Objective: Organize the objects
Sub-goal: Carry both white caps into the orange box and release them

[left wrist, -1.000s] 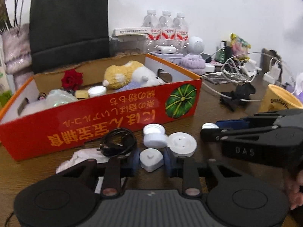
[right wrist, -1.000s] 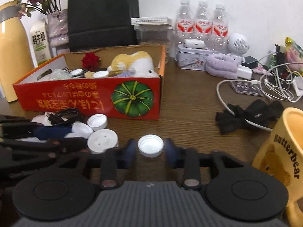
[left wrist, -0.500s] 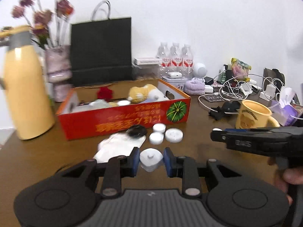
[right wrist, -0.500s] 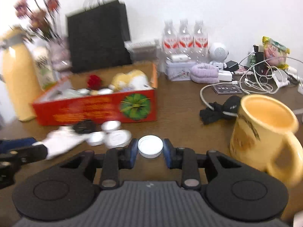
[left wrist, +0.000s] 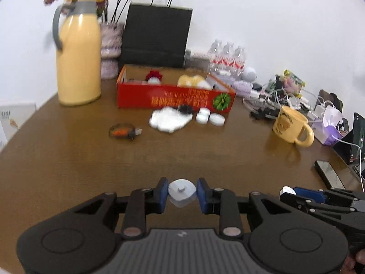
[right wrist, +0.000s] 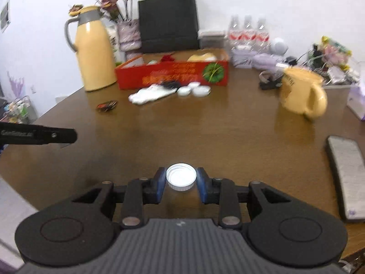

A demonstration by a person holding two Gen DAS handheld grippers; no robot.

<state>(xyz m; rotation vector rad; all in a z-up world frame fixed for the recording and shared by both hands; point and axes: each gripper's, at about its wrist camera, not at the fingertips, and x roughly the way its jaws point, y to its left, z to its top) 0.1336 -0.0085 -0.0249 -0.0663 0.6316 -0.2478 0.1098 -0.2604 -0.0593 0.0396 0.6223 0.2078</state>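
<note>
Both grippers are being drawn back from the red box point(left wrist: 173, 98), now well ahead across the table point(left wrist: 205, 155). The left gripper point(left wrist: 182, 194) is being kept clamped on one white rounded piece point(left wrist: 182, 191), the right gripper point(right wrist: 181, 180) on one white cap point(right wrist: 181, 179). Three white caps point(left wrist: 208, 117) are being left beside the box, roughly equally far from both grippers.

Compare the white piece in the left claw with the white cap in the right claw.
The left claw grips a white piece with a rounded-triangle outline and a small nub on top; the right claw grips a round white cap, open side up, with a ridged rim. Both are small, white and pinched between blue pads.
</note>
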